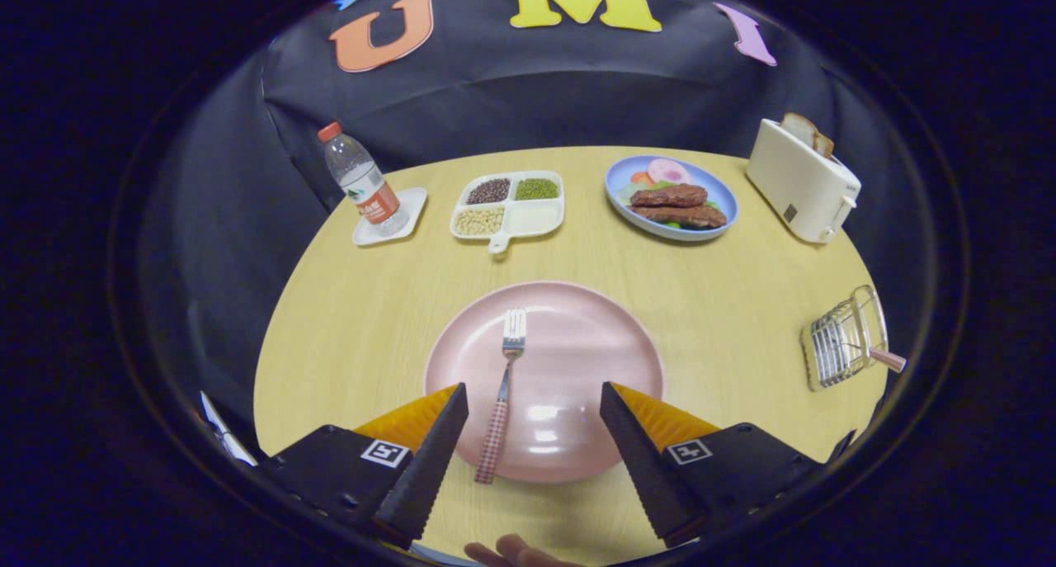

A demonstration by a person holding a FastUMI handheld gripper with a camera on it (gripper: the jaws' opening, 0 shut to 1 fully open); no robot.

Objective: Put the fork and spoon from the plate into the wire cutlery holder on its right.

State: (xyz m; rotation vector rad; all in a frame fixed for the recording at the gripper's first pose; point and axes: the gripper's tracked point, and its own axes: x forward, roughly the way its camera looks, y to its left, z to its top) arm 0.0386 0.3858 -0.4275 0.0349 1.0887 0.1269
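A pink plate (602, 344) lies on the round wooden table just ahead of my fingers. A metal fork (503, 385) with a checked handle rests on it, tines pointing away, its handle end between my fingers and nearer the left one. My gripper (534, 395) is open, hovering over the plate's near part and holding nothing. The wire cutlery holder (843, 339) stands to the right of the plate near the table's edge, and a utensil handle (887, 358) sticks out of it toward the right.
At the back stand a water bottle (360, 181) on a white coaster, a divided dish of beans (510, 206), a blue plate of food (672, 197) and a white toaster (800, 181) with bread. Fingertips of a hand (516, 553) show at the near table edge.
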